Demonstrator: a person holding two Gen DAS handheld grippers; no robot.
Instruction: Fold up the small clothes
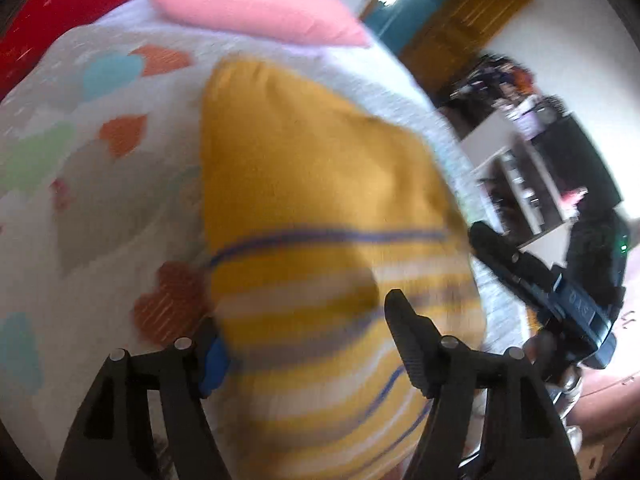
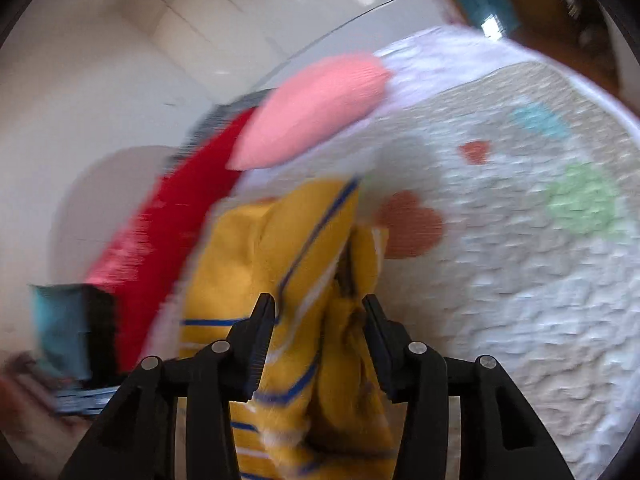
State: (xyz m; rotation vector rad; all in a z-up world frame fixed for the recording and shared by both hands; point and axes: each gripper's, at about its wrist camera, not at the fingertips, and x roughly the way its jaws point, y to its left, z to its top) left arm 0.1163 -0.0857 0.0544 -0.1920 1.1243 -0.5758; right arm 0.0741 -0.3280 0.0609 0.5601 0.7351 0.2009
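A small mustard-yellow garment with white and blue stripes (image 1: 312, 200) lies on a bed cover printed with coloured hearts (image 1: 100, 184). In the left wrist view my left gripper (image 1: 300, 320) is open, its fingers spread either side of the garment's striped part, low over it. The other gripper's dark body (image 1: 560, 296) shows at the right edge of that view. In the right wrist view my right gripper (image 2: 318, 312) has bunched folds of the yellow garment (image 2: 304, 248) between its fingers, which stand partly apart with the cloth filling the gap. Both views are motion-blurred.
A pink pillow (image 1: 260, 4) lies at the head of the bed, also in the right wrist view (image 2: 316, 108). A red cloth (image 2: 168, 232) lies beside it. White shelves with clutter (image 1: 520, 152) stand beyond the bed's right edge.
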